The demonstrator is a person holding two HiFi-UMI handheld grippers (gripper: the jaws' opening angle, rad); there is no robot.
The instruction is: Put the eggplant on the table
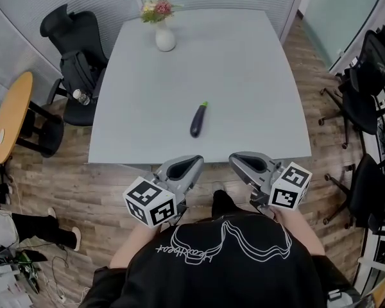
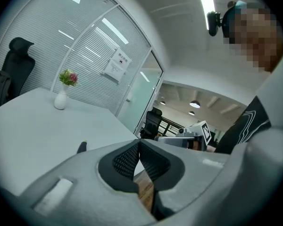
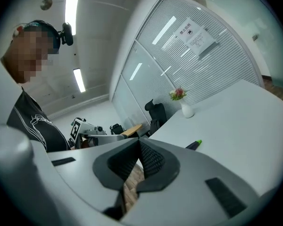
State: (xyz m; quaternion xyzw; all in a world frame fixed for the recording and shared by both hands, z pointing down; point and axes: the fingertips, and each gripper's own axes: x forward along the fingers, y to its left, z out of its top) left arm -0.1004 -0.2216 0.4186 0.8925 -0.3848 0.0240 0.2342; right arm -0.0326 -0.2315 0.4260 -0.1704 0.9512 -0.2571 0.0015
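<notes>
A dark purple eggplant with a green stem lies on the pale grey table, a little in from the near edge. It also shows as a small dark shape in the left gripper view and the right gripper view. Both grippers hang side by side over the wooden floor, just short of the table's near edge and apart from the eggplant. My left gripper is shut, pads together, with nothing between them. My right gripper is shut and empty as well.
A white vase with flowers stands at the table's far side. A black office chair and a round wooden side table are on the left. More black chairs line the right. Another person's legs show at lower left.
</notes>
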